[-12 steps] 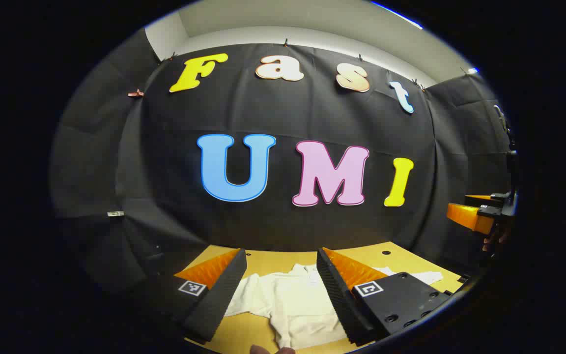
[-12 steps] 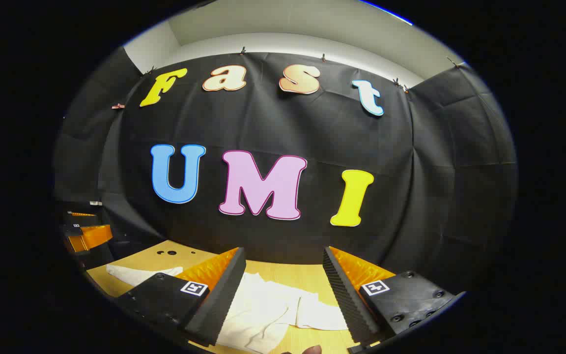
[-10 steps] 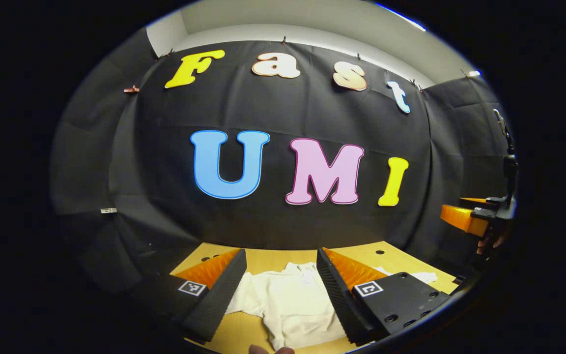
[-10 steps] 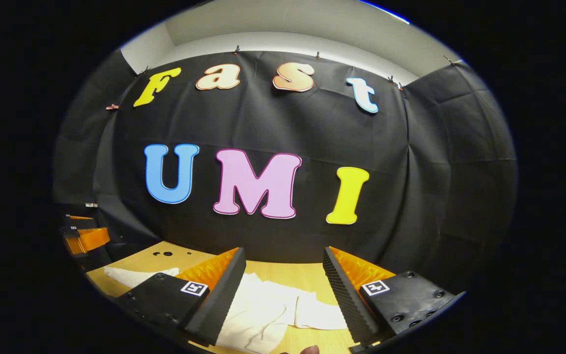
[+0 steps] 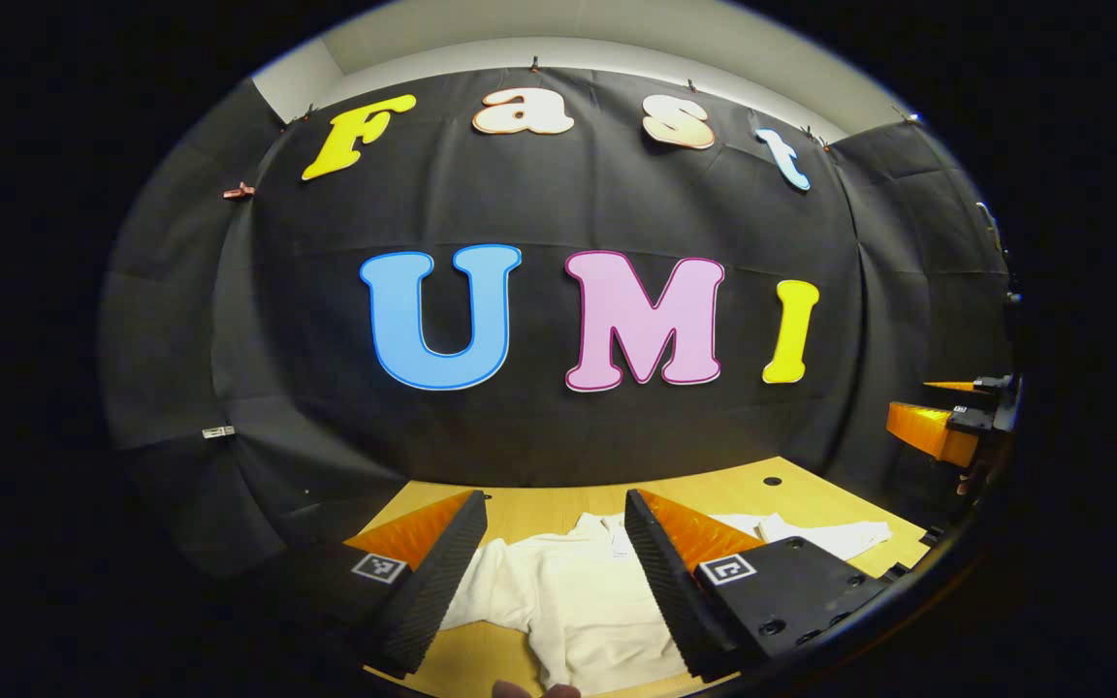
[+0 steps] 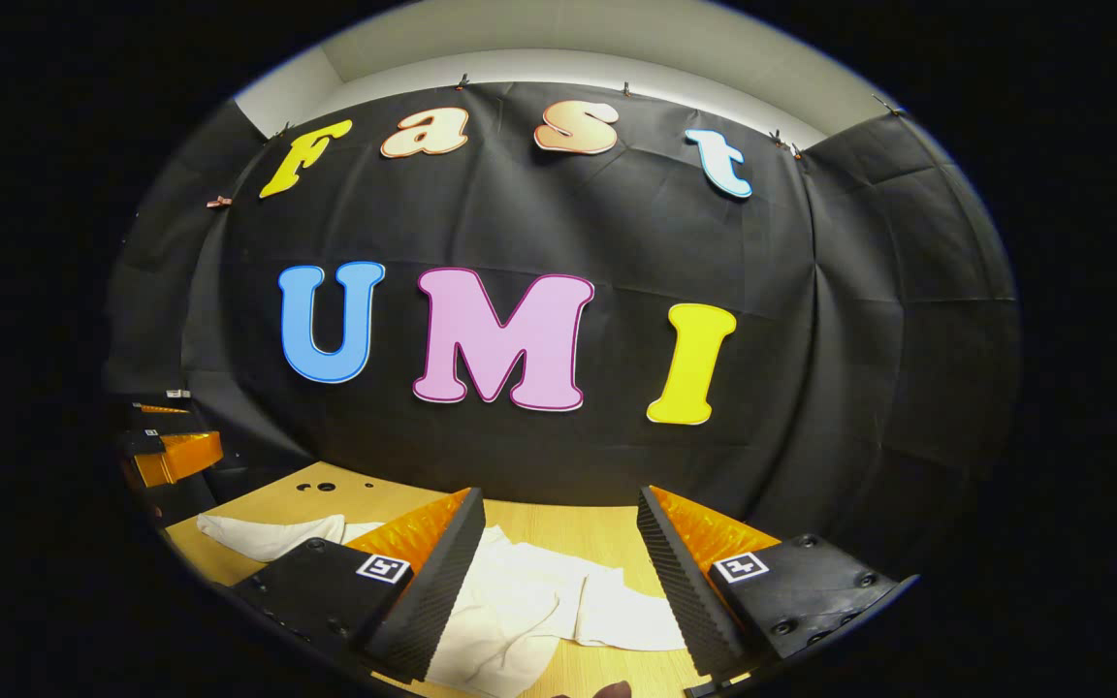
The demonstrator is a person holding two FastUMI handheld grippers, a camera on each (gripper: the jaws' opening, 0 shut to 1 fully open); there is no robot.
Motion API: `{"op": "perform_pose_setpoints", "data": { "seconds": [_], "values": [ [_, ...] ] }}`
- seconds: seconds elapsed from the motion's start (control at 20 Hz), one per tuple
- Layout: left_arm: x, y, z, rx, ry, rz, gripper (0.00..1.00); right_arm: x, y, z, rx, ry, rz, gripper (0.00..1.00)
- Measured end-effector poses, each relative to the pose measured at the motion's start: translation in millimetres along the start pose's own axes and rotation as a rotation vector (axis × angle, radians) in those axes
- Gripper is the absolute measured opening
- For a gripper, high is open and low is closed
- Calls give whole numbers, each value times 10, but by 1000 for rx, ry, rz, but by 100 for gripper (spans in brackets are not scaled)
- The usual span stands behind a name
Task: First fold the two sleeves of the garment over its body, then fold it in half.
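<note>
- One white garment (image 5: pixel 578 601) lies spread on the wooden table (image 5: pixel 714 490), with its collar toward the booth's back wall; it looks laid out flat so each sleeve can be reached from its own side.
- Two sleeves are counted: in the left gripper view one reaches out to the right (image 5: pixel 830 535); in the right gripper view one lies off to the left (image 6: pixel 263 535) and another fold of cloth (image 6: pixel 617 616) sits between that gripper's fingers. Neither appears folded over the body yet, so the task seems to be at its start.
- Two grippers are in play. The left gripper (image 5: pixel 554 582) hangs above the garment's body with its fingers spread wide and nothing between them.
- The right gripper (image 6: pixel 558 591) is likewise wide apart and empty, hovering above the cloth, probably lining up on the sleeve below it.
- A few small round holes (image 6: pixel 311 487) dot the far part of the table.
</note>
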State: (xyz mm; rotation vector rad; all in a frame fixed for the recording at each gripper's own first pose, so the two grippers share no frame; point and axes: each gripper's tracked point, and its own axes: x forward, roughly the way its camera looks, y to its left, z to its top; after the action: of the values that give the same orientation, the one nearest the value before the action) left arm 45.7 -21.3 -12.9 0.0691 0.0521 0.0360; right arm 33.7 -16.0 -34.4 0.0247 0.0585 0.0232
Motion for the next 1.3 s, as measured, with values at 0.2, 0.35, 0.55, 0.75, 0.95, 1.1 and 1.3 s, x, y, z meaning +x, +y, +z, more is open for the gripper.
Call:
{"op": "perform_pose_setpoints", "data": {
  "seconds": [0.2, 0.35, 0.55, 0.75, 0.95, 1.1, 1.3],
  "values": [
    [84, -54, -19, 2, 7, 8, 94, 95, -152, -63, 6, 12, -20, 98],
    [123, -96, -66, 6, 17, 13, 94, 138, -442, -253, 20, 57, -72, 98],
    [137, -209, -126, 28, 33, 1, 94, 173, -1035, -717, -21, 158, -150, 97],
    [179, -264, -188, 32, 63, 5, 94, 183, -1821, -1474, -81, 322, -280, 98],
    [224, -275, -182, 45, 72, 23, 94, 179, -2309, -2047, -26, 450, -371, 98],
    [248, -294, -172, 59, 78, 36, 94, 272, -2526, -2400, 3, 520, -394, 98],
    [272, -350, -217, 79, 99, 45, 94, 244, -2670, -2969, 101, 654, -418, 98]
  ]
}}
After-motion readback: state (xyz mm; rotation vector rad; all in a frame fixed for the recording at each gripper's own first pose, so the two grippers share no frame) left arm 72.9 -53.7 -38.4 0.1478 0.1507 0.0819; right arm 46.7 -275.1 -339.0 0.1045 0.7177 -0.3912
